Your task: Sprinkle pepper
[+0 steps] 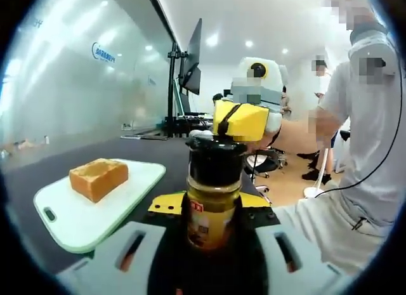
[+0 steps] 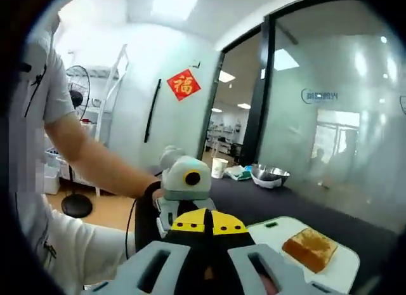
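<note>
A pepper jar (image 1: 212,203) with a black cap (image 1: 216,157) and a yellow label stands upright between the jaws of my left gripper (image 1: 212,230), which is shut on its body. My right gripper (image 1: 223,137), yellow and white, reaches in from the far side and sits on the cap. In the right gripper view, my right gripper (image 2: 206,260) is shut on the dark cap, with the left gripper (image 2: 203,222) facing it. A slice of toast (image 1: 98,177) (image 2: 310,248) lies on a white cutting board (image 1: 76,219) (image 2: 346,269), left of the jar.
The board rests on a dark table (image 1: 152,152). A steel bowl (image 2: 269,176) and a paper cup (image 2: 219,167) stand farther back. A monitor on a stand (image 1: 191,61) is behind the table. A person's arm (image 2: 95,155) and torso (image 1: 361,149) are close by.
</note>
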